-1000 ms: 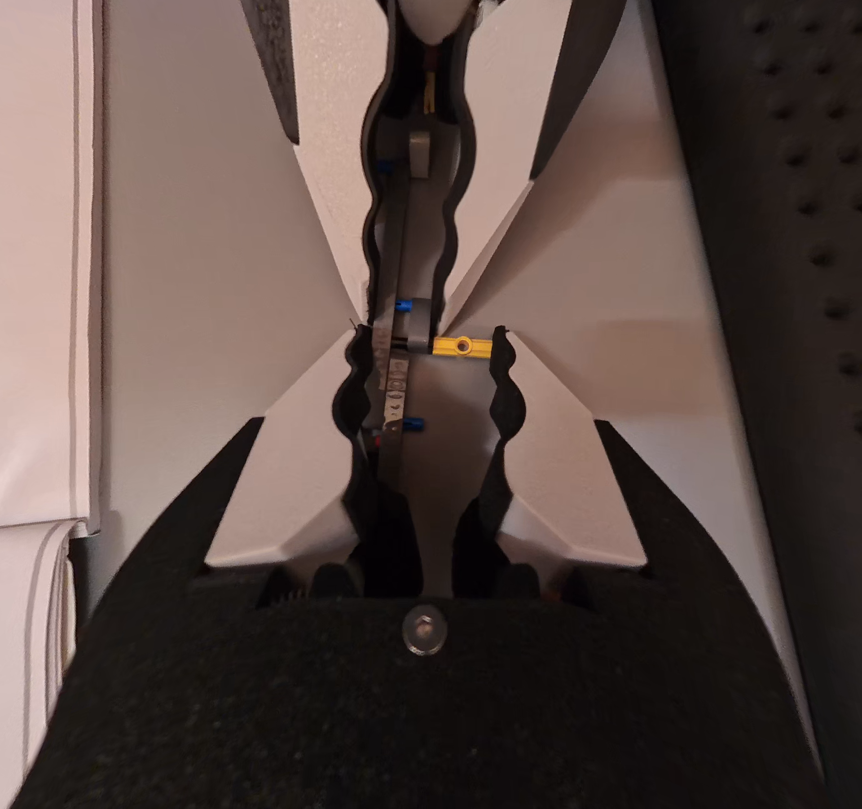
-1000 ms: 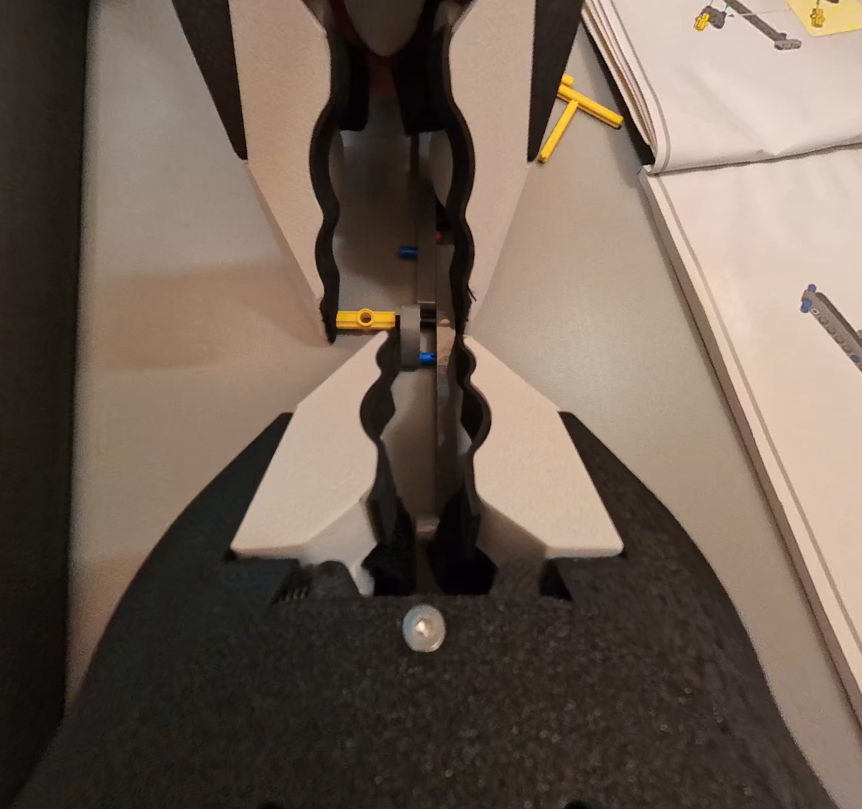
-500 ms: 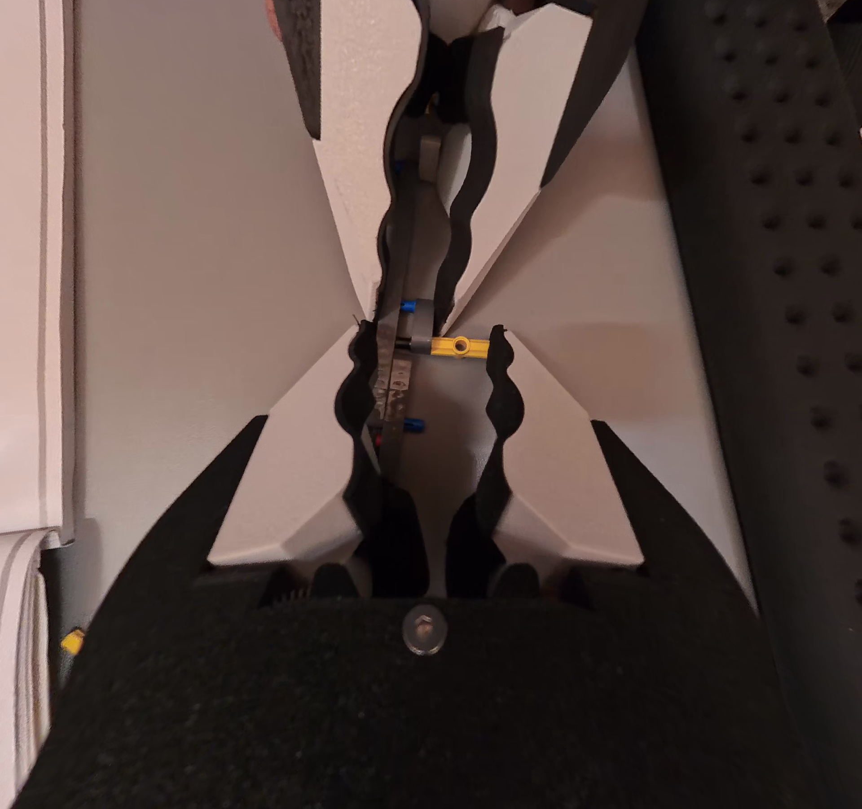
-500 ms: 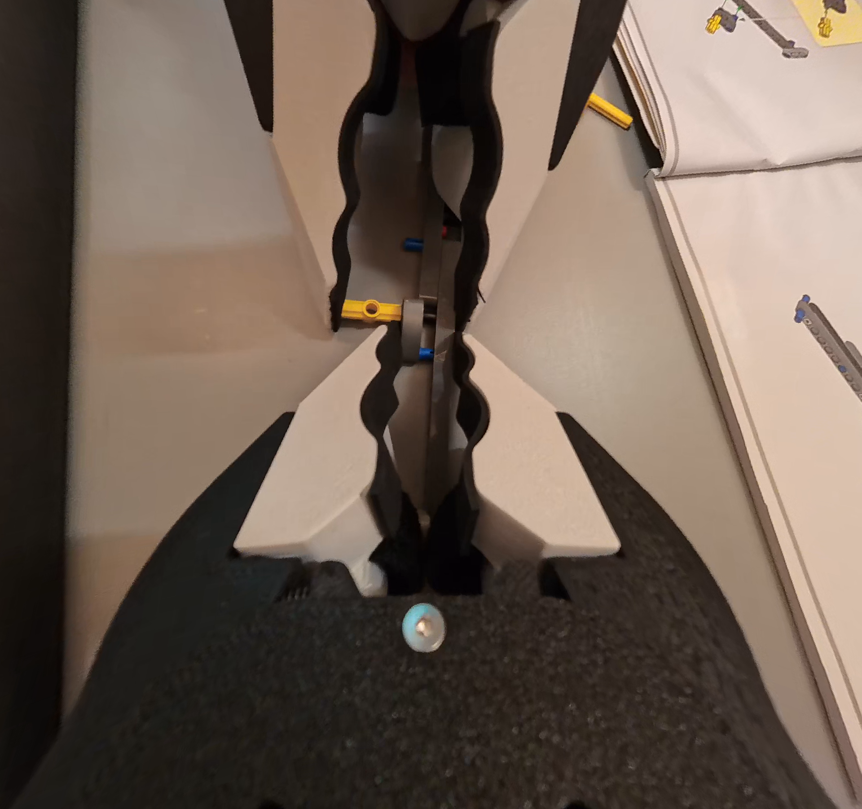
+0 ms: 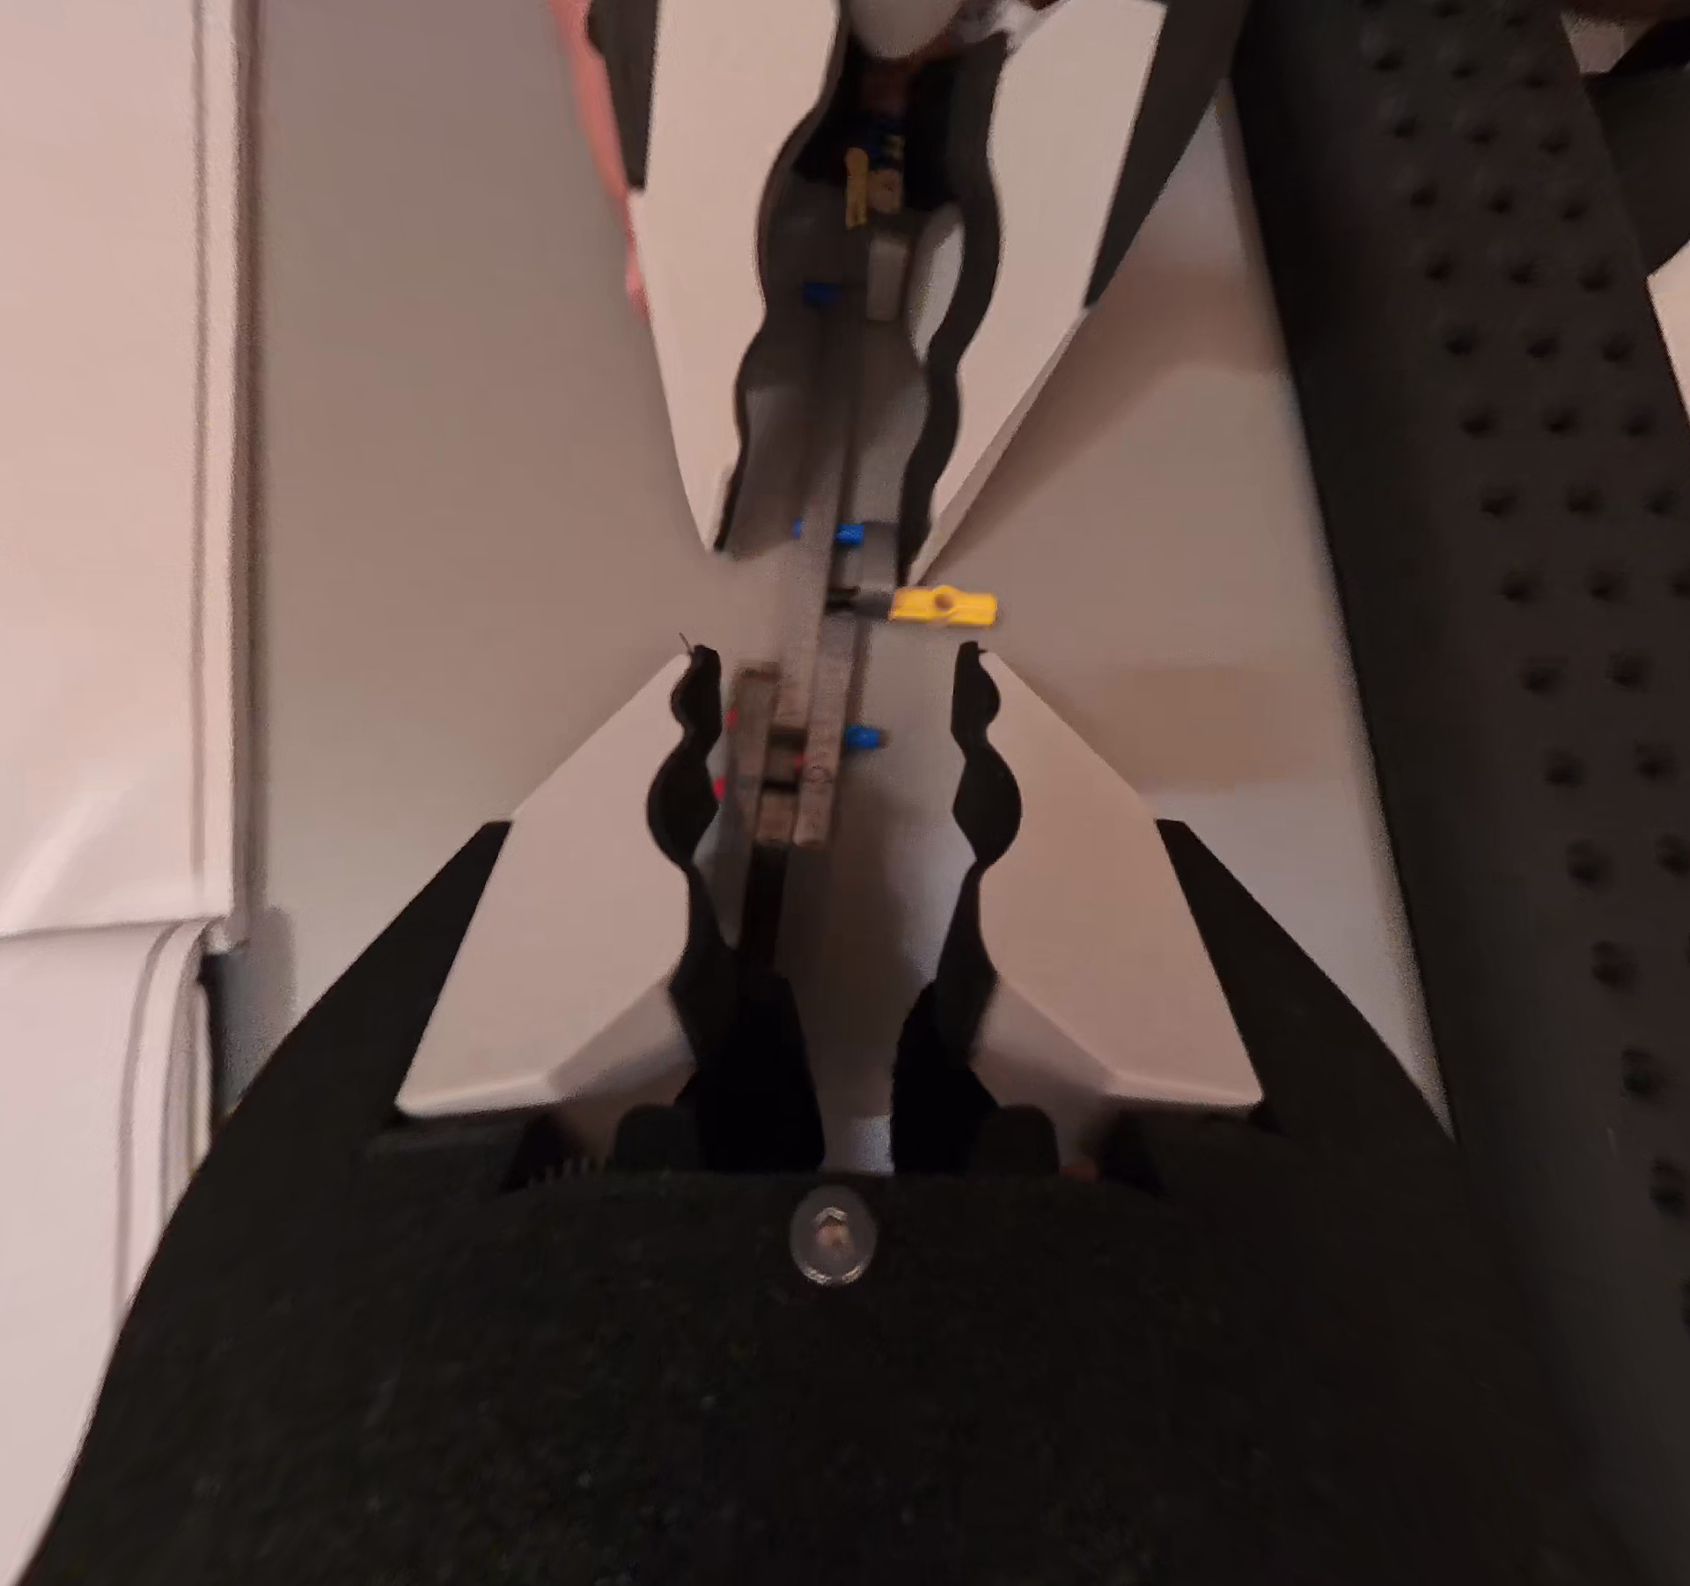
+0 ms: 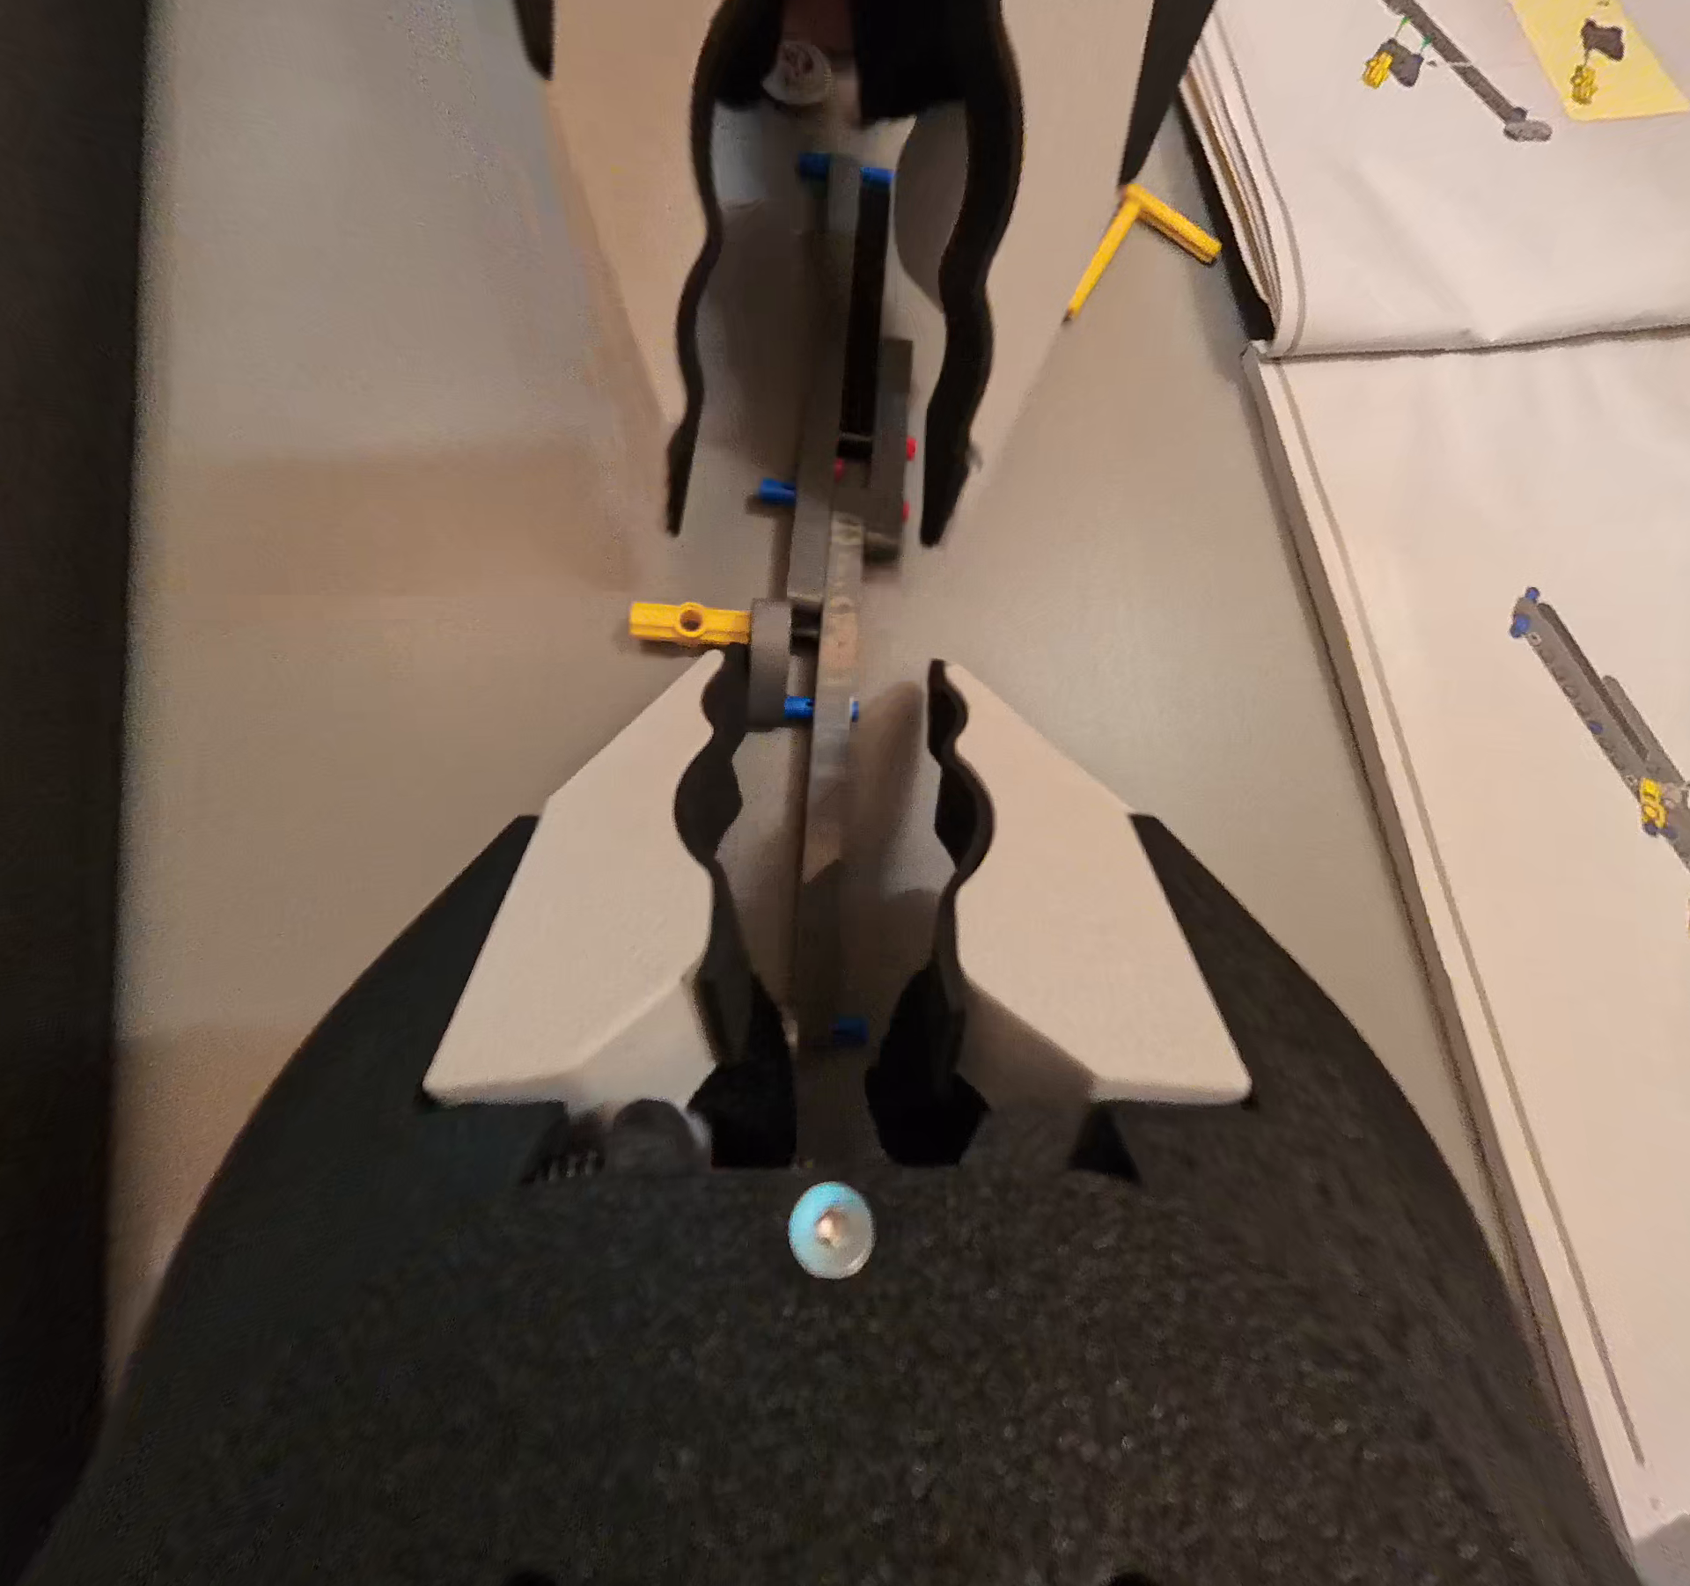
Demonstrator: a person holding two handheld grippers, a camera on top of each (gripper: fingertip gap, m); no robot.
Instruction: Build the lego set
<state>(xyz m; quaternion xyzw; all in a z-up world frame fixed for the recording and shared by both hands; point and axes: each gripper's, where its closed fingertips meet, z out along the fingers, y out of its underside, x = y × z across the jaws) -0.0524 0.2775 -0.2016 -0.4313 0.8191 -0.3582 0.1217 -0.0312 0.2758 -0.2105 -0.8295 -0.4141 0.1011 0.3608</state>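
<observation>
Grey lego beam assembly [image 5: 828,701] lying between both grippers on bench [image 5: 439,445]. Left gripper [image 5: 832,664] jaws wide; right gripper [image 6: 823,673] jaws wide, clear of beam.

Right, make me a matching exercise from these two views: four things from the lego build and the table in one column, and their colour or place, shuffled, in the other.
Column one
1. side connector on the grey beam
2. pins in the beam
3. instruction booklet
4. loose L-shaped piece

Column two
A. lies open, white pages up
B. blue
C. lies on the table beside the booklet, apart from the build
D. yellow, sticks out sideways from the beam

Pairs: 1-D, 2-B, 3-A, 4-C
</observation>
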